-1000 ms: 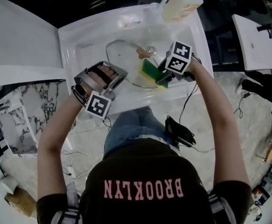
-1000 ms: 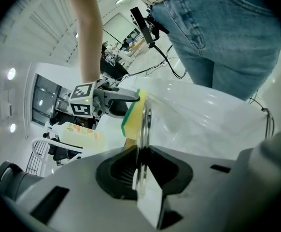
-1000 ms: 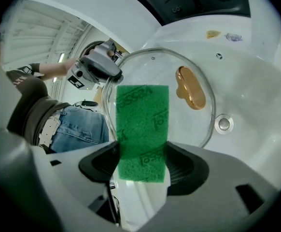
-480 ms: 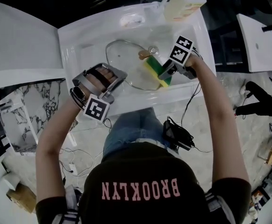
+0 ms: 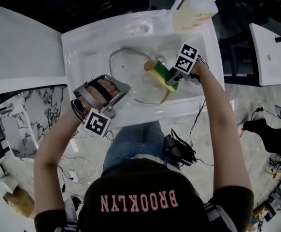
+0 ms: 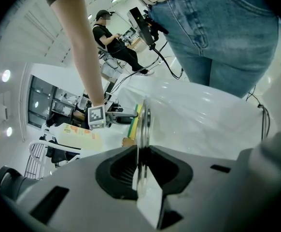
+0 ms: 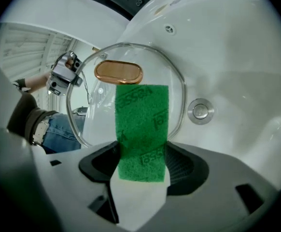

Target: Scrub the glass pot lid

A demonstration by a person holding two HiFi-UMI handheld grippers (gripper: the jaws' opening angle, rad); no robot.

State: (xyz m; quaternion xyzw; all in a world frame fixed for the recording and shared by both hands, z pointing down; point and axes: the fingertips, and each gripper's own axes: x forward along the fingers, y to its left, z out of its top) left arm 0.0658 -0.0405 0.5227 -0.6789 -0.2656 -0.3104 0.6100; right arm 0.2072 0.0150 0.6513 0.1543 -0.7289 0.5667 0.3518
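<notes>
Glass rim first, at the near side of the white sink [image 5: 82, 47]: the left gripper [image 5: 122, 87] has its jaws closed tight on the metal-banded edge of the glass pot lid [image 5: 135, 81], which runs away from them edge-on in the left gripper view. The lid sits inside the basin, held up by that one near-left grip.

Further out, the right gripper [image 5: 172, 82] comes in from the right. Its jaws are clamped on a green-and-yellow scrub sponge [image 5: 161, 72], with the green scouring face pressed on the glass just beside the copper-coloured knob [image 5: 149, 64]. Beyond the lid is the drain [image 7: 200, 110], and at the far corner stands a soap bottle [image 5: 193, 11].

By my read, that lid is stiff, fairly heavy for its size and breakable, and likely slick once soapy. The banded rim is the sensible place to grip, since bare glass would give the jaws nothing to bite on. The soft sponge will squash flat under a firm but not hard push, and a push too far from the held edge could twist the lid out of the grip.

A second back, the sponge was working the near-right rim. It has since slid up the glass toward the knob. The left gripper hasn't budged from its spot on the rim.
</notes>
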